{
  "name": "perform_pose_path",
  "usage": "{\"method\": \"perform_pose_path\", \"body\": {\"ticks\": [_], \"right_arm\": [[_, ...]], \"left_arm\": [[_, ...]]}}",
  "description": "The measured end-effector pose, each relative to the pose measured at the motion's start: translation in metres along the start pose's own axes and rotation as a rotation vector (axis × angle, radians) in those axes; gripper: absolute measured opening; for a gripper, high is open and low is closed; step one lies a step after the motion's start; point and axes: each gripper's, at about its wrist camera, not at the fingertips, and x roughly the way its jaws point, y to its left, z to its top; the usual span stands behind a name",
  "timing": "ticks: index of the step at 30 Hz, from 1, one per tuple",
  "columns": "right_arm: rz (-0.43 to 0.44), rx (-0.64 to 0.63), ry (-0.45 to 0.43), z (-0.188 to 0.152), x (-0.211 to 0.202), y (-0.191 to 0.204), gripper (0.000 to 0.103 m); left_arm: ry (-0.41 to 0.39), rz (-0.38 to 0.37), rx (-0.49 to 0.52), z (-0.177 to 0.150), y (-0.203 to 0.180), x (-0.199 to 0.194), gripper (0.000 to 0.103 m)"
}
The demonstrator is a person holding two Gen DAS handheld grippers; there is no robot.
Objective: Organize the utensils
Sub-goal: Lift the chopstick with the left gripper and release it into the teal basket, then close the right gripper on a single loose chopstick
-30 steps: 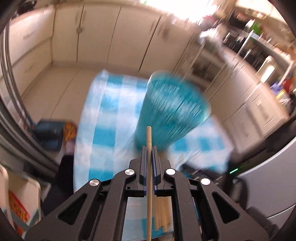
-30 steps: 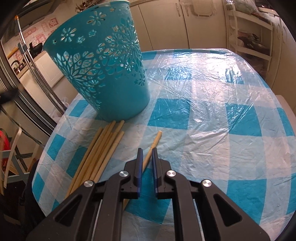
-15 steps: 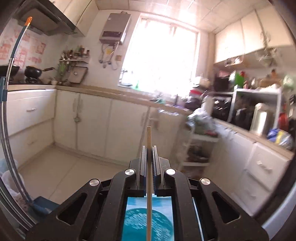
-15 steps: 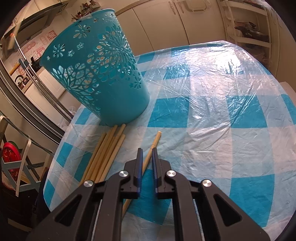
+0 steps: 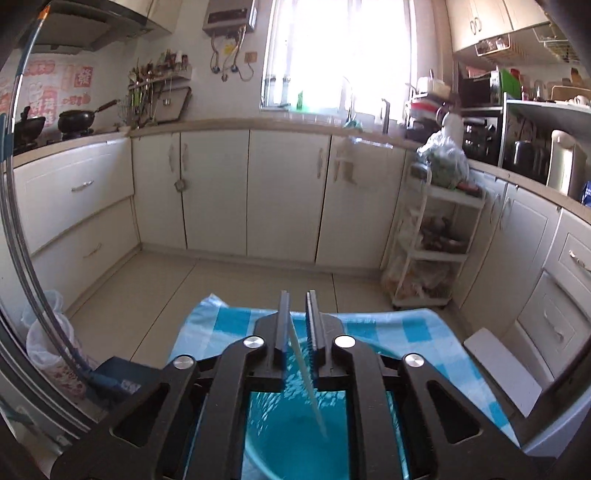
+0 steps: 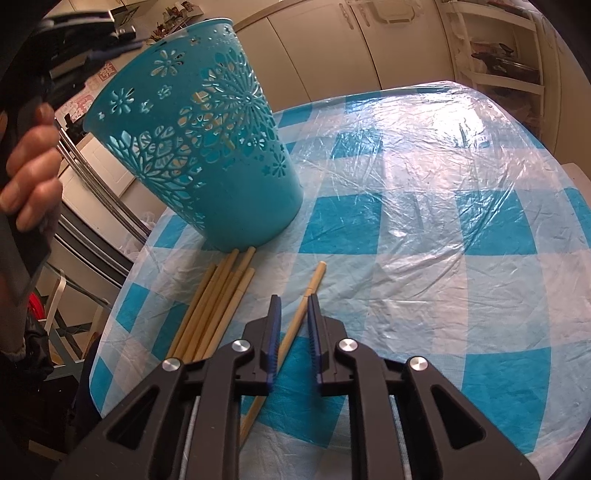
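Observation:
A teal cut-out basket (image 6: 207,147) stands on the blue-checked tablecloth (image 6: 424,240). My left gripper (image 5: 297,295) hovers over the basket's open mouth (image 5: 291,443). Its jaws are opening, and a blurred chopstick (image 5: 306,376) slips down between them into the basket, free of the pads. From the right wrist, a hand (image 6: 29,177) holds that left gripper (image 6: 92,26) above the rim. Several chopsticks (image 6: 214,306) lie bundled in front of the basket. My right gripper (image 6: 293,299) hangs low over a single chopstick (image 6: 314,284); its jaws are opening and do not press on it.
The table's left edge drops off beside steel rails (image 6: 92,206). Beyond the table stand cream cupboards (image 5: 221,192), a white trolley rack (image 5: 432,240) and a bagged bin (image 5: 48,339). A white seat (image 5: 498,365) sits by the table's right side.
The left gripper swung up over the basket, then parted its jaws, and the chopstick it held now tilts and slides down. The right gripper's jaws widened slightly over the single chopstick.

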Motion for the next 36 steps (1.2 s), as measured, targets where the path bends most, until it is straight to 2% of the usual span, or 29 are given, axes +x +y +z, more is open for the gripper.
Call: {"method": "perform_pose_path", "body": {"ticks": [3, 4, 9, 11, 14, 15, 17, 20, 23, 26, 28, 29, 30, 32, 36], "right_arm": [[0.004, -0.01, 0.002, 0.0, 0.001, 0.003, 0.021], [0.001, -0.014, 0.002, 0.001, 0.001, 0.003, 0.021], [-0.074, -0.038, 0.007, -0.001, 0.002, 0.015, 0.023], [-0.136, -0.07, 0.015, -0.002, 0.004, 0.024, 0.023], [-0.241, -0.197, 0.039, -0.003, 0.012, 0.044, 0.021], [-0.256, -0.258, 0.051, -0.003, 0.015, 0.049, 0.013], [-0.2, -0.387, 0.1, 0.0, 0.018, 0.052, 0.01], [-0.173, -0.411, 0.142, 0.006, 0.018, 0.046, 0.009], [-0.199, -0.351, 0.19, 0.019, 0.017, 0.033, 0.01], [-0.199, -0.293, 0.195, 0.026, 0.018, 0.026, 0.017], [-0.239, -0.308, 0.186, 0.026, 0.022, 0.032, 0.017], [-0.256, -0.316, 0.183, 0.025, 0.023, 0.037, 0.017], [-0.262, -0.318, 0.182, 0.023, 0.024, 0.04, 0.01], [-0.255, -0.33, 0.188, 0.023, 0.026, 0.044, 0.006], [-0.219, -0.306, 0.188, 0.019, 0.018, 0.046, 0.005]], "left_arm": [[0.011, 0.038, -0.019, -0.009, 0.014, -0.012, 0.06], [0.002, 0.048, -0.025, -0.012, 0.019, -0.02, 0.066], [-0.003, 0.076, -0.057, -0.028, 0.053, -0.054, 0.08], [0.016, 0.08, -0.082, -0.035, 0.067, -0.062, 0.082], [0.061, 0.08, -0.133, -0.048, 0.088, -0.069, 0.082], [0.07, 0.077, -0.145, -0.053, 0.094, -0.071, 0.082], [0.093, 0.072, -0.167, -0.063, 0.105, -0.075, 0.082], [0.107, 0.073, -0.164, -0.075, 0.113, -0.082, 0.082], [0.133, 0.069, -0.162, -0.085, 0.117, -0.082, 0.082], [0.174, 0.06, -0.178, -0.093, 0.116, -0.077, 0.082], [0.197, 0.053, -0.187, -0.098, 0.116, -0.075, 0.082], [0.205, 0.05, -0.188, -0.1, 0.116, -0.074, 0.082], [0.212, 0.048, -0.186, -0.103, 0.115, -0.074, 0.082], [0.217, 0.048, -0.181, -0.106, 0.112, -0.075, 0.082], [0.236, 0.042, -0.169, -0.111, 0.109, -0.075, 0.082]]}}
